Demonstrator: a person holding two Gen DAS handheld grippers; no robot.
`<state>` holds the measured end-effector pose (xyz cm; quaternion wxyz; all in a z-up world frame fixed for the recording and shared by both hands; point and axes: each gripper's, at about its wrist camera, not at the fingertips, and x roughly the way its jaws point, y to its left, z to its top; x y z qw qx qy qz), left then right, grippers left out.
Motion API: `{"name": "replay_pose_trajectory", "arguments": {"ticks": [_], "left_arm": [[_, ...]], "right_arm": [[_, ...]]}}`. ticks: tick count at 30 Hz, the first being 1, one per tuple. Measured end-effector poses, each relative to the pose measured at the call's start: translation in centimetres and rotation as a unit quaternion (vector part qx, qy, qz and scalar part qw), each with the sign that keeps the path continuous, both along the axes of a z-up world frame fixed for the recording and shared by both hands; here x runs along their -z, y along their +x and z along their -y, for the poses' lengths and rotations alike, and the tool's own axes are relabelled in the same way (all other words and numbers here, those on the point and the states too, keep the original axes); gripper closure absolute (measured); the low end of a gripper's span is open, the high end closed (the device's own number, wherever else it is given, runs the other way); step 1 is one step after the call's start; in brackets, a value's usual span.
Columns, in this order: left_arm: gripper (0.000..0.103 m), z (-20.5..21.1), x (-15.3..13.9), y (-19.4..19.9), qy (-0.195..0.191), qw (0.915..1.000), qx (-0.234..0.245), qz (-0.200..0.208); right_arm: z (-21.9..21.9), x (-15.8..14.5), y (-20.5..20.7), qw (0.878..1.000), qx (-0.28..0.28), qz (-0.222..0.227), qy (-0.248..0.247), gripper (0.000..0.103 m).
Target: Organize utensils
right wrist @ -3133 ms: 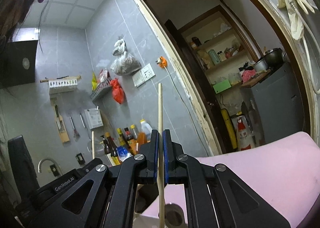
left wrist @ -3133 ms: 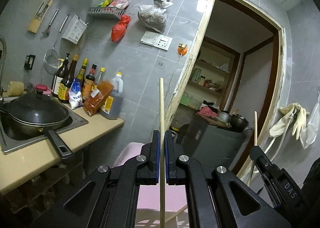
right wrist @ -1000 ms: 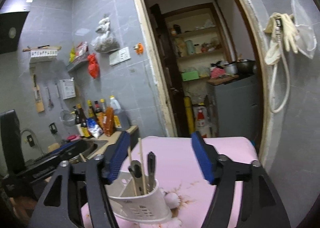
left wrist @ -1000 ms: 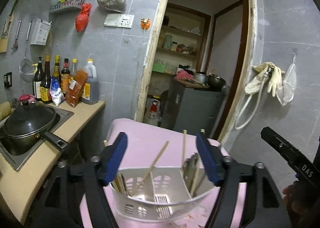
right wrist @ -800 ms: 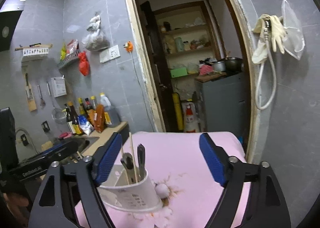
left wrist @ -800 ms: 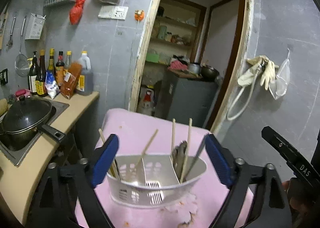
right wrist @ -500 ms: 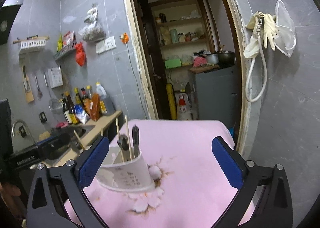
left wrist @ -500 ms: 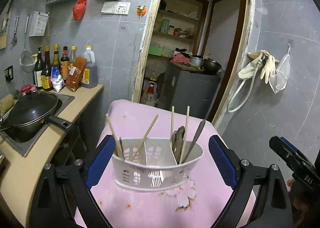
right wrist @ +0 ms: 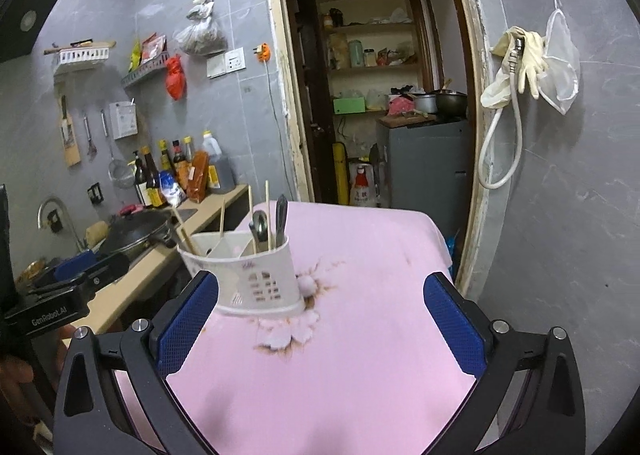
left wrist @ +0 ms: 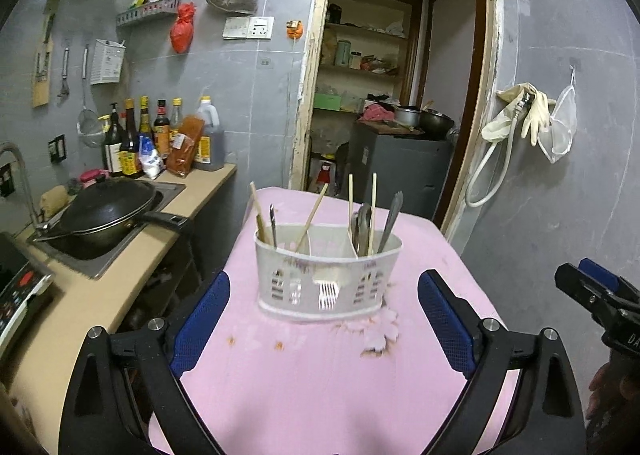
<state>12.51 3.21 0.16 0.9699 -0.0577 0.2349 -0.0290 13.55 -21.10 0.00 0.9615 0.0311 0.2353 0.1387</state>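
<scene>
Nearest the left wrist camera, the left gripper [left wrist: 324, 319] is seen with its blue-padded fingers [left wrist: 200, 325] spread wide; its jaws have just been opening, and nothing lies between them but the bare pink cloth of the table [left wrist: 320, 383]. In the right wrist view the right gripper [right wrist: 322, 323] is likewise spread to its widest, its jaws also having just been opening, with nothing held between the pads. Each gripper is caught at the edge of the other's view, the right one at the far right of the left view, the left one low at the left of the right view.

Beyond the fingers, the white slotted utensil holder [left wrist: 326, 279] is stood on the table towards its left edge and far end, apart from both grippers. Wooden chopsticks [left wrist: 310, 217] are leaned in its left and middle compartments, and two more chopsticks are stood upright in the right compartment together with metal cutlery [left wrist: 362, 227]. A flower print with brown marks [left wrist: 382, 331] is seen on the cloth just beside the holder's right foot.

Left of the table, a counter [left wrist: 120, 275] is set with a black lidded pan [left wrist: 104, 213] in the sink, and sauce bottles [left wrist: 160, 139] are lined against the grey tiled wall. Farthest back, a doorway [left wrist: 400, 75] is opened onto shelves.
</scene>
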Motion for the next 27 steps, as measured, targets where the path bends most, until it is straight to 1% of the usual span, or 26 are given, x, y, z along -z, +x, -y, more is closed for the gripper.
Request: {"name": "replay_pose_trajectory", "arguments": {"ticks": [3, 6, 11, 18, 27], "left_arm": [[0.011, 0.6, 0.3, -1.9, 0.01, 0.9999, -0.007, -0.004], [0.011, 0.9, 0.7, -3.8, 0.011, 0.9998, -0.015, -0.002], [0.011, 1.3, 1.0, -6.0, 0.011, 0.9998, -0.019, -0.002], [0.011, 2.4, 0.8, -8.0, 0.032, 0.9994, -0.006, 0.011], [0.011, 2.9, 0.4, -9.1, 0.025, 0.9994, 0.002, 0.024]], "right_arm": [[0.3, 0.2, -1.8, 1.0, 0.004, -0.005, -0.004, 0.0], [0.5, 0.6, -3.6, 1.0, 0.007, -0.007, -0.01, 0.0], [1.5, 1.2, -5.8, 1.0, 0.019, -0.019, -0.001, 0.0], [2.1, 0.8, -7.3, 0.999, 0.031, -0.009, -0.003, 0.0], [2.4, 0.4, -8.2, 0.999, 0.038, 0.001, 0.001, 0.0]]}}
